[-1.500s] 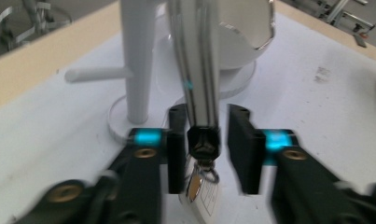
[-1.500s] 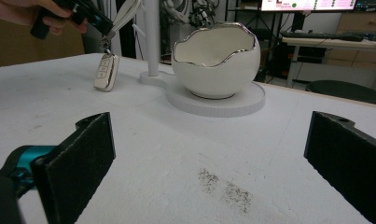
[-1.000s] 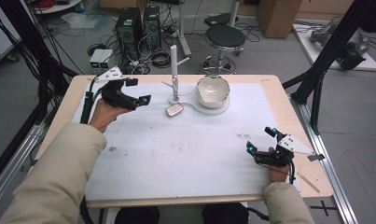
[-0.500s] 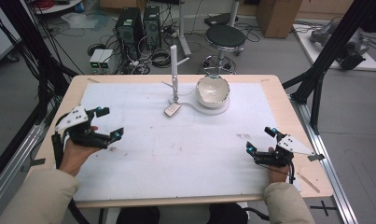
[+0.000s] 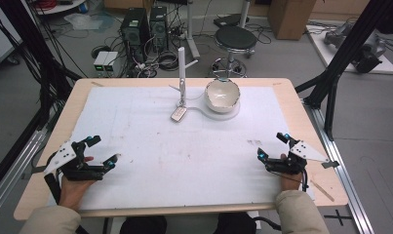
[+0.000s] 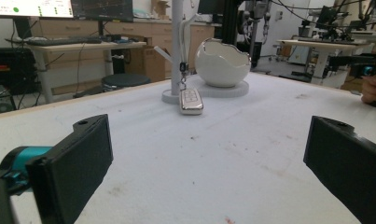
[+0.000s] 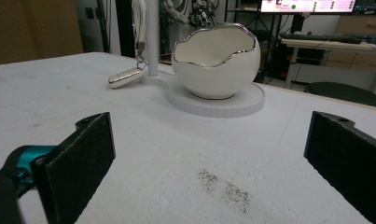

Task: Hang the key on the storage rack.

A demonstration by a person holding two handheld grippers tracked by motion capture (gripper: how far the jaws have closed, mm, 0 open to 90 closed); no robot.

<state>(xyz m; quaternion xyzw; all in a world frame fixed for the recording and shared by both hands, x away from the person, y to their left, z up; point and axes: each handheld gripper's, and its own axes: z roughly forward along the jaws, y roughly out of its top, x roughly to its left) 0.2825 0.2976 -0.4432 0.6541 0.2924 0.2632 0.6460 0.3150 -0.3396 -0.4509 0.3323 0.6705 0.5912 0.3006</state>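
Left gripper (image 5: 100, 157) rests low on the near-left part of the white mat (image 5: 150, 161) with its jaws spread wide and nothing between them; in the left gripper view it faces the key fob (image 6: 191, 101), which lies flat on the mat well ahead, chained to the white post (image 6: 177, 46) and touching its round base. Just right of the post sits the egg-shaped bowl (image 5: 223, 95) on its own flat disc. Farther right, the right gripper (image 5: 272, 148) is likewise spread and empty near the table's right edge (image 5: 325, 165), aimed at the bowl. If the fob is to be taken, I judge it best approached low and straight, jaws closing on its long sides, minding the short chain that tethers it to the post. Open mat lies between both grippers and the stand, so either can travel forward freely; the bowl and post crowd the fob's far and right sides
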